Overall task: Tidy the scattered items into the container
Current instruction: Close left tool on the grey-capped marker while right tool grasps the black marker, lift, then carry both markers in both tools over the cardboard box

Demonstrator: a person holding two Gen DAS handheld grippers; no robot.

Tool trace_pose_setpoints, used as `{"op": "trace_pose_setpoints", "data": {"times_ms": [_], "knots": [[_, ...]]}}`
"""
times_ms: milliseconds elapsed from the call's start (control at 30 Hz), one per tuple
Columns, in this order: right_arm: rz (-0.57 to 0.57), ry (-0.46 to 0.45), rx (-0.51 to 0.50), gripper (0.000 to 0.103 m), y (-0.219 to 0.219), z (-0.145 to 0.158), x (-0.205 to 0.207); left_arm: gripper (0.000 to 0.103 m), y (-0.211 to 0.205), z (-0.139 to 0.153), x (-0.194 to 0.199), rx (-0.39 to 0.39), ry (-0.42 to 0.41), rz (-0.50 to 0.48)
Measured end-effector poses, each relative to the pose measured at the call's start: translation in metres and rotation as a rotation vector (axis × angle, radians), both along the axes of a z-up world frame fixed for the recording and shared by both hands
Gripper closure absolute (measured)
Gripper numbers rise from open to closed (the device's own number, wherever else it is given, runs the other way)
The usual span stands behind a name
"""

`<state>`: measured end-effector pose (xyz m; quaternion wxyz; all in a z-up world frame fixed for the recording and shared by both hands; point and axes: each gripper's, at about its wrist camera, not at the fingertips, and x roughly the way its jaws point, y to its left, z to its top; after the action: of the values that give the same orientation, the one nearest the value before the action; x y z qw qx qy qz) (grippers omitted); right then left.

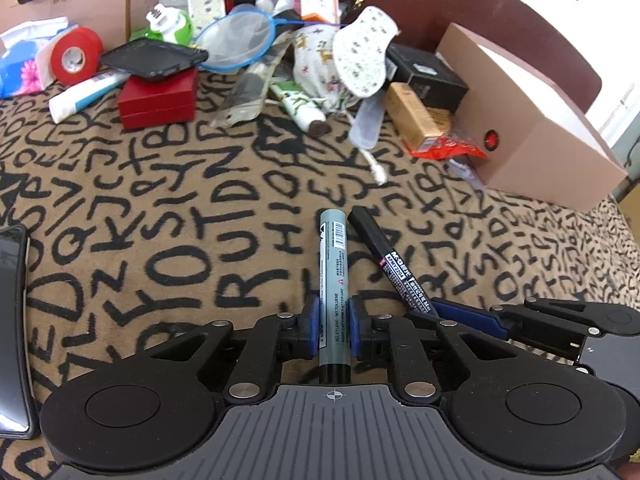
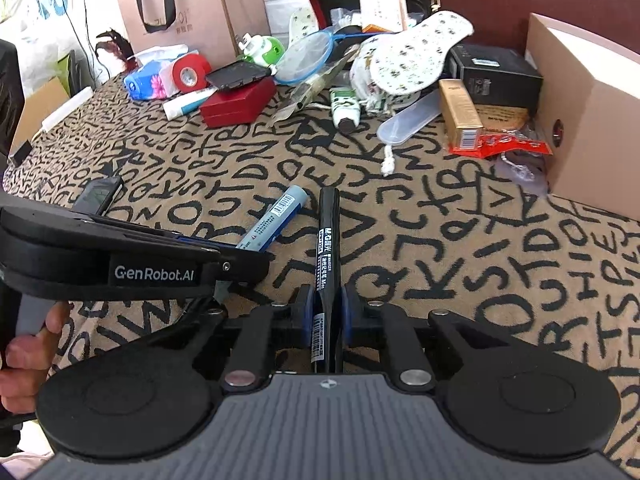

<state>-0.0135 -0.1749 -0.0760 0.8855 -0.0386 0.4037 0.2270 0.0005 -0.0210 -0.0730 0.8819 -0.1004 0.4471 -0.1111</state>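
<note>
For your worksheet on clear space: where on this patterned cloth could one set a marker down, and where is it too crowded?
Free: the broad middle of the lettered cloth, bordered by the red box behind and the grey marker in the left claw; also the stretch right of the black marker, before the cardboard box. Crowded: the far edge.

A tan cloth (image 1: 160, 216) is showing black scrawled letters all over. A grey marker (image 1: 334, 264) with a white barcode is lying beside a black marker (image 1: 384, 256) with white print. Behind, a red tape roll (image 1: 76, 56), a red box (image 1: 158, 100), a blue-rimmed net (image 1: 236, 40) and a white floral insole (image 1: 362, 52) are showing against a pinkish-tan carton (image 1: 532, 120).
</note>
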Motion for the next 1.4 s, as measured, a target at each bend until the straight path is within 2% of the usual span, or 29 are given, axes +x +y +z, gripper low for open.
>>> {"op": "trace_pose_setpoints", "data": {"times_ms": [300, 700, 867, 1167, 1400], "knots": [[-0.068, -0.084, 0.030, 0.087, -0.032, 0.029, -0.004, 0.091, -0.030, 0.029, 0.007, -0.014, -0.074, -0.052], [-0.195, -0.312, 0.000, 0.087, -0.099, 0.096, 0.012, 0.091, -0.098, 0.093, 0.044, -0.033, -0.248, -0.182], [-0.247, -0.379, -0.033, 0.087, -0.128, 0.115, 0.023, 0.091, -0.129, 0.112, 0.064, -0.039, -0.287, -0.220], [-0.321, -0.431, -0.076, 0.087, -0.179, 0.132, 0.066, 0.091, -0.197, 0.133, 0.118, -0.073, -0.311, -0.296], [-0.375, -0.385, -0.124, 0.087, -0.220, 0.123, 0.130, 0.091, -0.240, 0.127, 0.185, -0.104, -0.266, -0.310]]}}
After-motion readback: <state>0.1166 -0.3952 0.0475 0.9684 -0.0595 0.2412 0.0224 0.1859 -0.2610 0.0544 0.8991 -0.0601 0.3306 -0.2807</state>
